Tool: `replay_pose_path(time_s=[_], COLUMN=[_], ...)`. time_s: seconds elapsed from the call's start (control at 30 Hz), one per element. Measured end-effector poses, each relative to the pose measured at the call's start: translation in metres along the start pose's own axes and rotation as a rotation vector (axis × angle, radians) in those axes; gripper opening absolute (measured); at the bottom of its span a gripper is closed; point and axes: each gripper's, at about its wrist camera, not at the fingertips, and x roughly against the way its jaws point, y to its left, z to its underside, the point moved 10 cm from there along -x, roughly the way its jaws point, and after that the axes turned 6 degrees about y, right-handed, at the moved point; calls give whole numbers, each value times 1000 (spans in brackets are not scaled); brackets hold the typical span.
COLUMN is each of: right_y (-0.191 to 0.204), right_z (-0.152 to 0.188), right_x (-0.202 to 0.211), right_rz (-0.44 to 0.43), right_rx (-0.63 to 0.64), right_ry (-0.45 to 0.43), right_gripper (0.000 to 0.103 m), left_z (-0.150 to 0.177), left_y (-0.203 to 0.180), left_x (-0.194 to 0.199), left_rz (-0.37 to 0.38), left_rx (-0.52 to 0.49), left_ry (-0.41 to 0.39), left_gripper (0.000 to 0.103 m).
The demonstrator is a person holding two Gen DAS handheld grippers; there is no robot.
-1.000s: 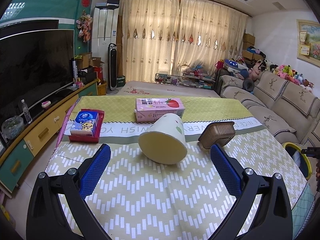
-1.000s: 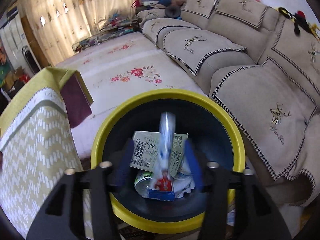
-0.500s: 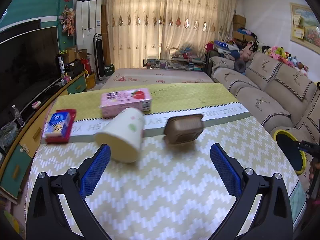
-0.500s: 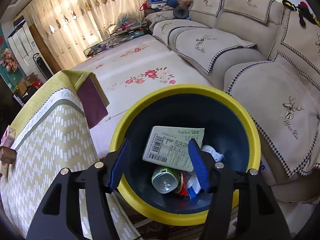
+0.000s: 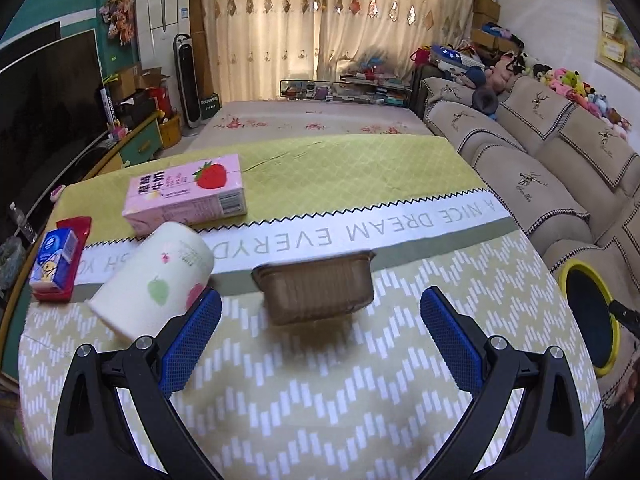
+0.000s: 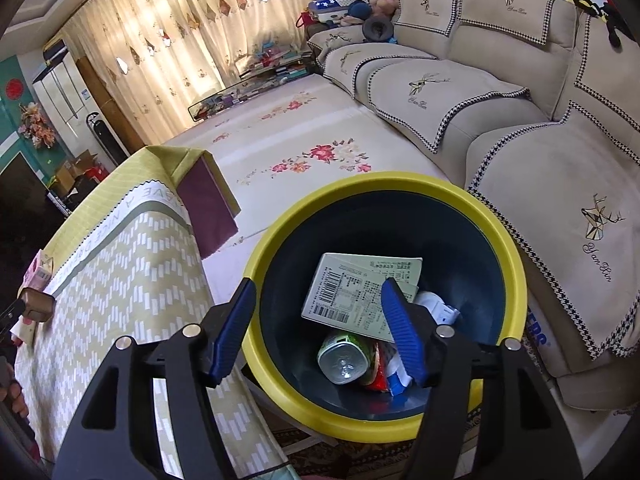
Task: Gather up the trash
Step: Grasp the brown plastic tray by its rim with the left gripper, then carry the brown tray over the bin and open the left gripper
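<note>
Left wrist view: left gripper [image 5: 320, 334] spread wide, empty, over the tablecloth [image 5: 320, 400]; brown tray [image 5: 318, 292] just beyond the tips, tipped paper cup [image 5: 154, 280] beside the left pad. Right wrist view: right gripper [image 6: 318, 330] apart, jaws just been opening, nothing between them, above the yellow-rimmed bin [image 6: 516, 280] holding a carton [image 6: 352, 292], can [image 6: 344, 356] and wrappers [image 6: 386, 374].

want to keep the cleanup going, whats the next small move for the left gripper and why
Probably ease the left gripper forward and down around the brown tray. Its jaws stand open and empty, the tray sits centred just ahead of them on the table, and the right gripper is open over the bin with nothing between its jaws, which have just been opening.
</note>
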Motion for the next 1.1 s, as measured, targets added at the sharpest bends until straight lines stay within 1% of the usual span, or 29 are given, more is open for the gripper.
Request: replay_pose_path(time_s=[0.1, 0.17, 0.3, 0.43, 0.5, 0.53, 0.57, 0.6, 0.63, 0.77, 0.83, 0.97, 1.0, 1.03, 1.1], right_y=[4, 7, 11, 10, 10, 10, 10, 10, 10, 6, 2, -8, -11, -15, -24], right_z=[0, 0, 0, 1, 2, 3, 4, 5, 5, 5, 4, 5, 6, 7, 9], right_x=[-1, -1, -4, -4, -5, -5, -5, -5, -4, 3, 9, 22, 24, 28, 34], right_rz=[-14, -23, -33, -35, -38, -39, -41, -42, -45, -53, -54, -55, -53, -50, -36], right_rx=[6, 11, 15, 14, 14, 14, 15, 16, 16, 13, 9, -3, -6, -9, -15], right_ry=[2, 5, 12, 15, 18, 19, 20, 21, 20, 9, 0, -22, -26, -30, -41], right_gripper=[62, 62, 62, 62, 62, 62, 62, 62, 62, 62, 62, 62, 62, 62, 62], left_z=[-8, -10, -12, -13, -15, -17, -18, -18, -17, -19, -19, -19, -19, -19, -17], left_y=[1, 2, 6, 10, 10, 9, 8, 7, 6, -1, -13, -53, -69, -78, -113], left_x=[-11, -20, -34, -39, -40, -41, -42, -43, -44, -36, -25, 4, 13, 18, 34], left_rz=[-40, -36, -59, -77, -72, -70, -68, -63, -52, -36, -21, 39, 68, 79, 125], left_rx=[-6, 3, 3, 1, 1, 0, -3, -3, -1, -12, -31, -94, -118, -127, -186], left_ry=[-5, 13, 31, 25, 15, 12, 14, 19, 28, 12, -2, -32, -39, -46, -61], left_gripper=[98, 98, 98, 98, 93, 84, 73, 68, 68, 68, 68, 68, 68, 68, 68])
